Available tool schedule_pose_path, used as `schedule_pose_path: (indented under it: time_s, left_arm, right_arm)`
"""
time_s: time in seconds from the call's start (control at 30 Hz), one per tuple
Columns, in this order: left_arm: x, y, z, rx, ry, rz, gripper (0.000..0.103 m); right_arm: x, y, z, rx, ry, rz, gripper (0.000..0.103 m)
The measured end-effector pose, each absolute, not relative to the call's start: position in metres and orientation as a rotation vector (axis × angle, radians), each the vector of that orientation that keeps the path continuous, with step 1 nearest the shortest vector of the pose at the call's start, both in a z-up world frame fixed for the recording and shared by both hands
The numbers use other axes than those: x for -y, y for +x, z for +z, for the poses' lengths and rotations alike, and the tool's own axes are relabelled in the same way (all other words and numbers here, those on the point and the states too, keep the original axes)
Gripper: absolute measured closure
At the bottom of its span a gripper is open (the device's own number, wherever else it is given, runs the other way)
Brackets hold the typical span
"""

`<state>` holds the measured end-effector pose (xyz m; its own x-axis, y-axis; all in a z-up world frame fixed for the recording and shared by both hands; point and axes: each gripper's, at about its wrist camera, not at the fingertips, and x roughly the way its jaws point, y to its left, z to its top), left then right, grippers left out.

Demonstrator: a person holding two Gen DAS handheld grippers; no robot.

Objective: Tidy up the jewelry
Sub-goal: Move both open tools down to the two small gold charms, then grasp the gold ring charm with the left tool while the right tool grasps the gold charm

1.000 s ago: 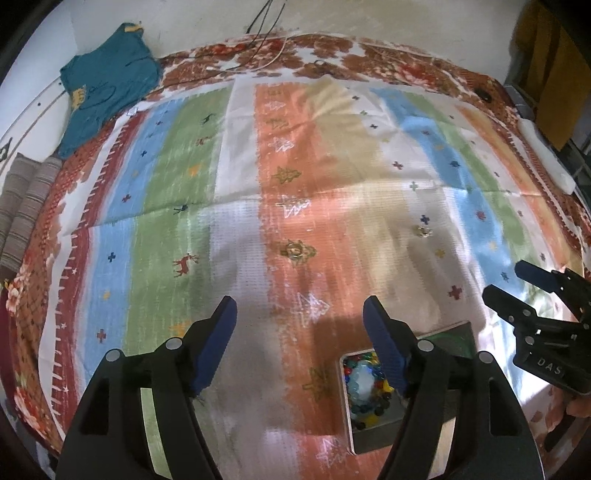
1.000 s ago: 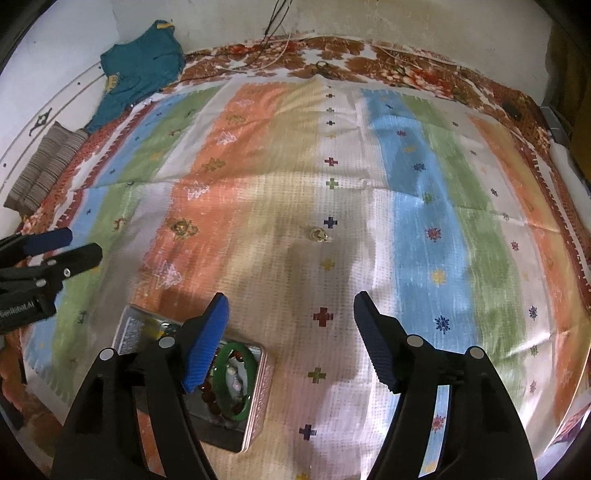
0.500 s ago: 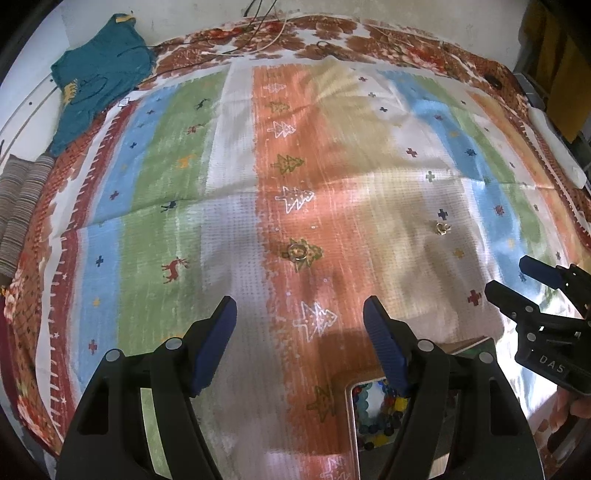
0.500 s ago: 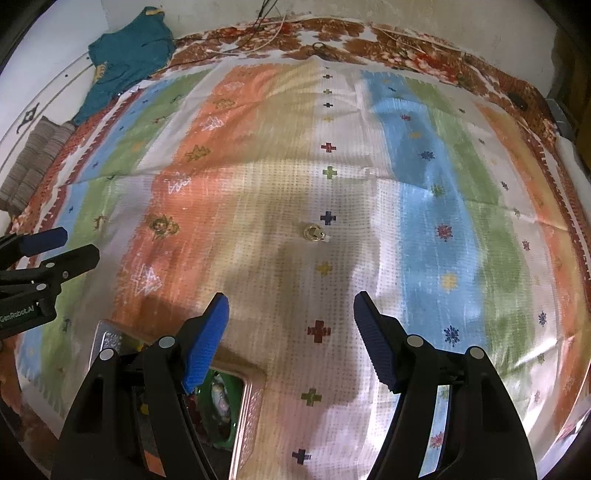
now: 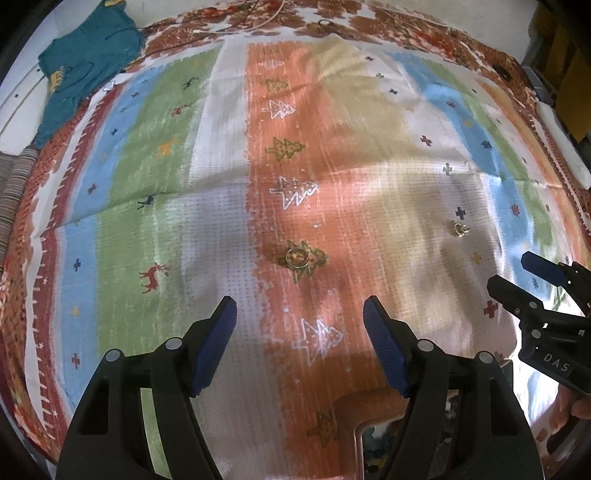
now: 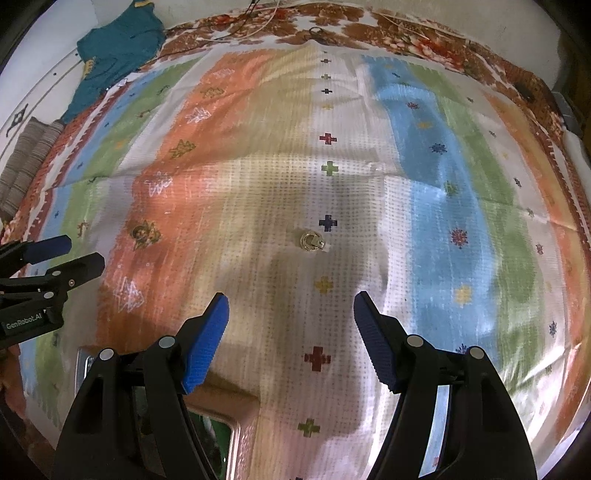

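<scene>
A gold ring (image 5: 297, 257) lies on a green tree print of the striped cloth, just beyond my left gripper (image 5: 300, 308), which is open with nothing between its fingers. A second small gold piece (image 6: 311, 242) lies by a dark blue cross, ahead of my right gripper (image 6: 290, 304), also open and empty. That gold piece (image 5: 459, 229) shows far right in the left wrist view, near the right gripper (image 5: 511, 273). The metal jewelry tin (image 5: 364, 430) with beads sits at the bottom edge, mostly hidden behind the fingers; its rim (image 6: 236, 417) shows in the right wrist view.
The striped cloth (image 5: 155, 155) covers a bed with a floral sheet beneath. A teal garment (image 5: 85, 70) lies at the far left corner, and folded striped fabric (image 6: 26, 158) sits at the left edge. Thin cables (image 6: 258, 26) run along the far side.
Both grippers moved forward and lower over the cloth. The ring and the gold piece appear closer and larger, and the tin has slipped toward the bottom edge of both views.
</scene>
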<state>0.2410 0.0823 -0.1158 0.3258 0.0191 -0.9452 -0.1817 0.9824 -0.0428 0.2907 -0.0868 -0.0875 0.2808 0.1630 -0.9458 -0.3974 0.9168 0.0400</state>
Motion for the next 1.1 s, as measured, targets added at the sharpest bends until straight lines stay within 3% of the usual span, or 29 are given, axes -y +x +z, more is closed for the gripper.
schedule_pose_path:
  time_s: [0.5,1.1]
  left_arm:
    - [-0.082,0.269,-0.147,-1.292,-0.094,0.140,0.033]
    - [-0.083,0.285,-0.169,-1.338,-0.098,0.142,0.049]
  right_arm:
    - [0.077,0.316,-0.106,-1.251,-0.246,0.360,0.033]
    - [0.072,0.345,-0.136,-1.314,-0.249,0.362,0.035]
